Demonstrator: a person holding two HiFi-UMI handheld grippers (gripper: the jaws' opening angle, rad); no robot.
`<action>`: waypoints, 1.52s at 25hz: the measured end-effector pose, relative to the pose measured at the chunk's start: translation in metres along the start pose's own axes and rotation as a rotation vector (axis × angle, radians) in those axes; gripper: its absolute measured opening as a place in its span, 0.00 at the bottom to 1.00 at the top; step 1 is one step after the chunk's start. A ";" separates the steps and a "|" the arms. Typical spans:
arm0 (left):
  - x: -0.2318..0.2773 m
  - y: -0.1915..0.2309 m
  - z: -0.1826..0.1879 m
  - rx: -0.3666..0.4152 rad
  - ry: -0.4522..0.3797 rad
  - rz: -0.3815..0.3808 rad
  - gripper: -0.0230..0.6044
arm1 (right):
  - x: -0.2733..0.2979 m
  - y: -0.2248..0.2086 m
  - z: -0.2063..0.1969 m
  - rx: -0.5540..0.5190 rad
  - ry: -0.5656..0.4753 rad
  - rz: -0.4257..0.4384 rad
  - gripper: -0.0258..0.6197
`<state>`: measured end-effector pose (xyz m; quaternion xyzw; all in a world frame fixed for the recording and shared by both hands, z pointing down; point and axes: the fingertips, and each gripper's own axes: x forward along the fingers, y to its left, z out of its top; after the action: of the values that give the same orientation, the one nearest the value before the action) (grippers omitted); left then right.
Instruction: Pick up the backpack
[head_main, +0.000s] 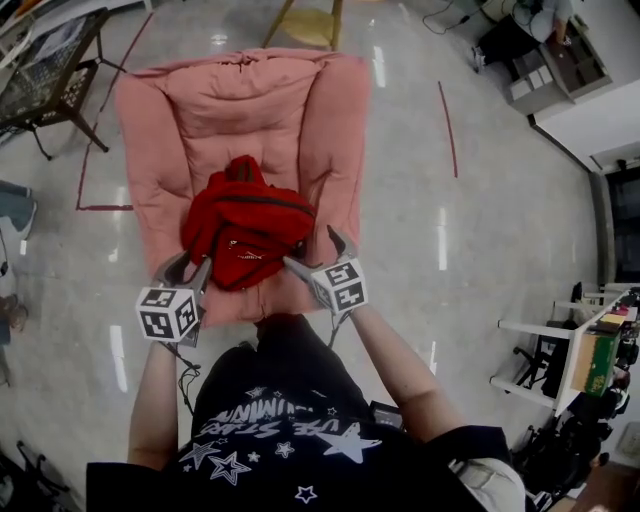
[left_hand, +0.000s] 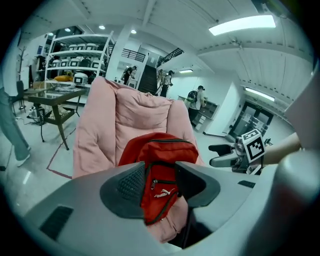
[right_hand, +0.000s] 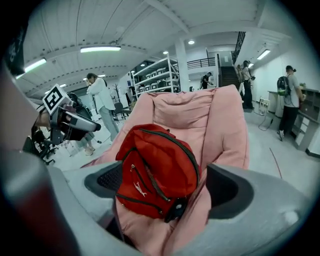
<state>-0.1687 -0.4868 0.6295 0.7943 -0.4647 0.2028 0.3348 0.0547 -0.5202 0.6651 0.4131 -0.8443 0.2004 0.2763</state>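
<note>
A red backpack (head_main: 245, 235) lies on the seat of a pink padded lounge chair (head_main: 250, 100), its zipped front pocket facing me. My left gripper (head_main: 188, 268) hovers at the backpack's near left edge, its jaws a moderate gap apart and empty. My right gripper (head_main: 313, 250) is at the near right edge with its jaws spread wide, nothing between the pads. In the left gripper view the backpack (left_hand: 162, 150) shows beyond the jaws of the left gripper (left_hand: 160, 182). In the right gripper view the backpack (right_hand: 155, 165) fills the gap of the right gripper (right_hand: 162, 187), untouched.
A dark-framed table (head_main: 50, 70) stands at the far left, a wooden stool (head_main: 305, 20) behind the chair. Red tape lines (head_main: 448, 125) mark the glossy floor. A white desk (head_main: 560, 350) is at the right. People (left_hand: 197, 100) stand in the background by shelves.
</note>
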 end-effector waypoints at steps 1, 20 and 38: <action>0.007 0.004 0.003 0.015 0.006 0.012 0.32 | 0.006 -0.003 0.002 -0.004 0.005 0.010 0.84; 0.130 0.074 -0.002 0.218 0.232 0.046 0.78 | 0.099 -0.027 -0.003 -0.143 0.186 0.219 0.84; 0.174 0.074 -0.042 0.256 0.428 -0.017 0.35 | 0.127 -0.012 -0.006 -0.249 0.220 0.272 0.19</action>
<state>-0.1491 -0.5869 0.7939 0.7731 -0.3472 0.4207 0.3238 0.0024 -0.5984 0.7515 0.2336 -0.8752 0.1740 0.3861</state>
